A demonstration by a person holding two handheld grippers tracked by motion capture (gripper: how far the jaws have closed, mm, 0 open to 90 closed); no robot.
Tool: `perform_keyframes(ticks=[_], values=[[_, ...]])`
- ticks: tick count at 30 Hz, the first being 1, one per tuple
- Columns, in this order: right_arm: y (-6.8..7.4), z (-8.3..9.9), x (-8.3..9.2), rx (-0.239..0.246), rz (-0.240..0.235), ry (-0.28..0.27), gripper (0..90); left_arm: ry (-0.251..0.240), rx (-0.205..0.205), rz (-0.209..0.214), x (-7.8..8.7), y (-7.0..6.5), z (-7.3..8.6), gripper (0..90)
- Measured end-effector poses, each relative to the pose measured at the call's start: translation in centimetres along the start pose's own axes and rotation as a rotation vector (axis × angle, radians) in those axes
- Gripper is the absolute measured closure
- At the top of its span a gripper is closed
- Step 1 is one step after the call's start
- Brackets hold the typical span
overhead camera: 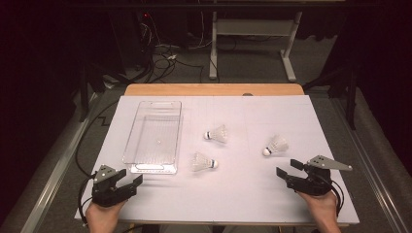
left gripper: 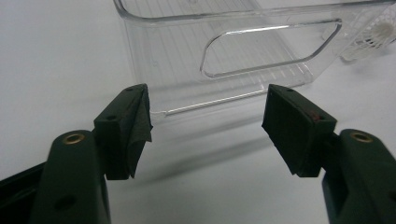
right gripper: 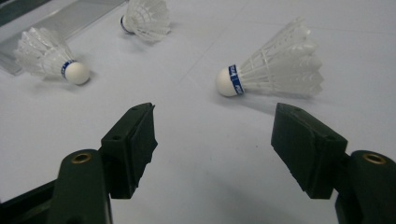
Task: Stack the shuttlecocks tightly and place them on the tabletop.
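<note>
Both hands are sitting at the near edge of the table, and both pairs of tongs are gaping wide, holding nothing. The right tongs are lining up on the nearest shuttlecock, which is lying on its side just ahead, cork toward the clear tray, feathers fanning away. In the high view that same shuttlecock is resting a little beyond the right tongs, well apart from the other two: the middle shuttlecock near the tray's front corner and the far shuttlecock behind it.

The left tongs are hovering just in front of the tray's handle end, not touching it.

To do this well, I reckon the right tongs want to be closing on the cork or its blue band, not on the feathers, which look like they crush easily. Coming in low and square across the cork should stop it rolling away. The left tongs could be steadying the tray wall, since light plastic is likely sliding if bumped.
</note>
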State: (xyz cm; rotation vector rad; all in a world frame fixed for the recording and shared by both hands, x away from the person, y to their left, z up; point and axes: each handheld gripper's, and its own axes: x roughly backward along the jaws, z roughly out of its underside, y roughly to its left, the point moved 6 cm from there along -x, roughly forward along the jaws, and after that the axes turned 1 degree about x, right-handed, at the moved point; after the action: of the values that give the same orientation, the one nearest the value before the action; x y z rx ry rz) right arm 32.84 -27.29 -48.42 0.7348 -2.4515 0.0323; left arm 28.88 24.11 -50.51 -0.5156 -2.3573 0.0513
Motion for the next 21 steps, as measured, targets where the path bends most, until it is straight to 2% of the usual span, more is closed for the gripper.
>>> perform_keyframes(ticks=[4, 9, 11, 13, 15, 18, 21], values=[[0.3, -0.4, 0.0, -0.017, 0.001, -0.025, 31.1, -0.005, 0.011, 0.005, 0.0, 0.0, 0.0, 33.1], [0.9, -0.9, -0.2, -0.025, 0.002, -0.035, 31.6, 0.007, 0.000, 0.009, -0.2, -0.2, 0.0, 33.0], [1.3, -1.4, -0.4, -0.020, -0.007, -0.038, 31.6, 0.002, -0.008, 0.003, -0.1, -0.2, 0.1, 33.0], [1.9, -1.7, -0.7, -0.008, -0.013, -0.040, 31.7, -0.008, 0.006, 0.011, 0.0, -0.1, 0.0, 33.3], [2.2, -2.0, -1.1, 0.002, -0.018, -0.031, 31.8, 0.003, 0.013, 0.017, -0.2, 0.0, 0.1, 32.9], [2.7, -2.7, -1.7, 0.009, -0.028, -0.027, 32.1, 0.000, 0.004, 0.014, -0.1, -0.1, 0.1, 33.0], [3.3, -3.3, -2.5, 0.023, -0.032, -0.018, 33.2, -0.010, 0.012, 0.012, 0.1, 0.0, 0.0, 33.5]])
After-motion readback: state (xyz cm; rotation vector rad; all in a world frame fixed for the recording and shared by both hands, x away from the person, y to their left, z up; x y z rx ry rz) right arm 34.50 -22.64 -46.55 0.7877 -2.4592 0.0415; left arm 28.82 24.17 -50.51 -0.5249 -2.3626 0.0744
